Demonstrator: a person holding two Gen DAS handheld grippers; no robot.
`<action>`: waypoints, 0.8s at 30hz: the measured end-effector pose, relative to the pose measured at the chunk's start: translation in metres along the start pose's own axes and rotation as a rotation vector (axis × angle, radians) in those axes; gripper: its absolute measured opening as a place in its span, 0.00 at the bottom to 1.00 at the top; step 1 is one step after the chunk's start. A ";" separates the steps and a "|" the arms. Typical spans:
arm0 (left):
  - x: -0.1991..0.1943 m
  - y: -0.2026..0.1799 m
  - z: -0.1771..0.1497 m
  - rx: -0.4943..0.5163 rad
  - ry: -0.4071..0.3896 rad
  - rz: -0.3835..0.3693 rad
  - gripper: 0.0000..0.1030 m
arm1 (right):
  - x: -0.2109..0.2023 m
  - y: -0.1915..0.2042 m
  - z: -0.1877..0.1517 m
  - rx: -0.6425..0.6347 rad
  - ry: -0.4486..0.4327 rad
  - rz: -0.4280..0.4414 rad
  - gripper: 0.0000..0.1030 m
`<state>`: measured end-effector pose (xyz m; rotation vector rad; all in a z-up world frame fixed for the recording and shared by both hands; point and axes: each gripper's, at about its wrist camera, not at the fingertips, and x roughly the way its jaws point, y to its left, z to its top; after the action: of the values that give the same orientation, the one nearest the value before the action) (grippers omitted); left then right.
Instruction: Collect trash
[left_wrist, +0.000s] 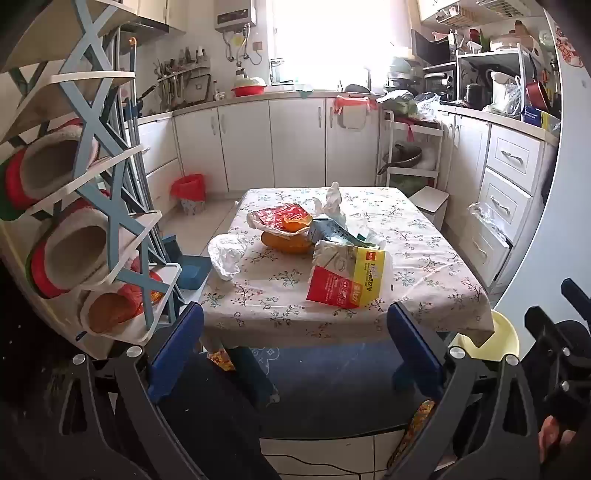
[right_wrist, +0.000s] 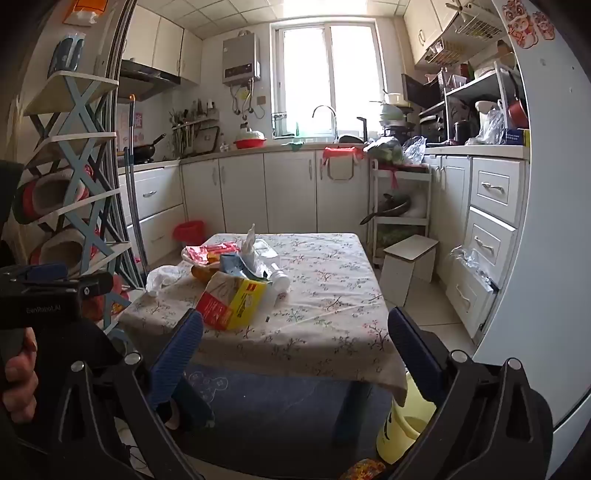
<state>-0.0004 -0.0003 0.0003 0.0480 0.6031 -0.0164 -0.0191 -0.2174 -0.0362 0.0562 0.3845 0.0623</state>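
While both grippers' fingers (left_wrist: 177, 347) gape empty, "GenRobot.AI" marks the left gripper (right_wrist: 48, 306).

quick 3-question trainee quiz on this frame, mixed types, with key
1. True or false: the left gripper is shut on the red-and-yellow box.
2. On the floor by the cabinets stands a bin with a liner. Liner colour: A blue, B red, C black?
3. Fill in: the yellow bucket stands on the floor under the table's near ____ corner, seen from the right wrist.

Key: 1 false, both it and the right gripper are open and empty; 2 B, the bin; 3 right, table.
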 end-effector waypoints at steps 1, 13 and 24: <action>-0.001 -0.001 0.000 0.001 0.001 -0.002 0.92 | 0.000 -0.001 0.000 0.001 0.001 -0.001 0.93; -0.005 -0.015 0.000 0.017 -0.013 -0.003 0.92 | -0.002 -0.003 0.001 0.017 0.011 0.001 0.93; -0.003 -0.014 -0.002 0.015 -0.002 -0.005 0.92 | -0.002 0.002 0.001 -0.001 0.014 0.009 0.93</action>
<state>-0.0045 -0.0138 0.0003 0.0612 0.6015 -0.0263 -0.0202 -0.2157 -0.0343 0.0568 0.3980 0.0714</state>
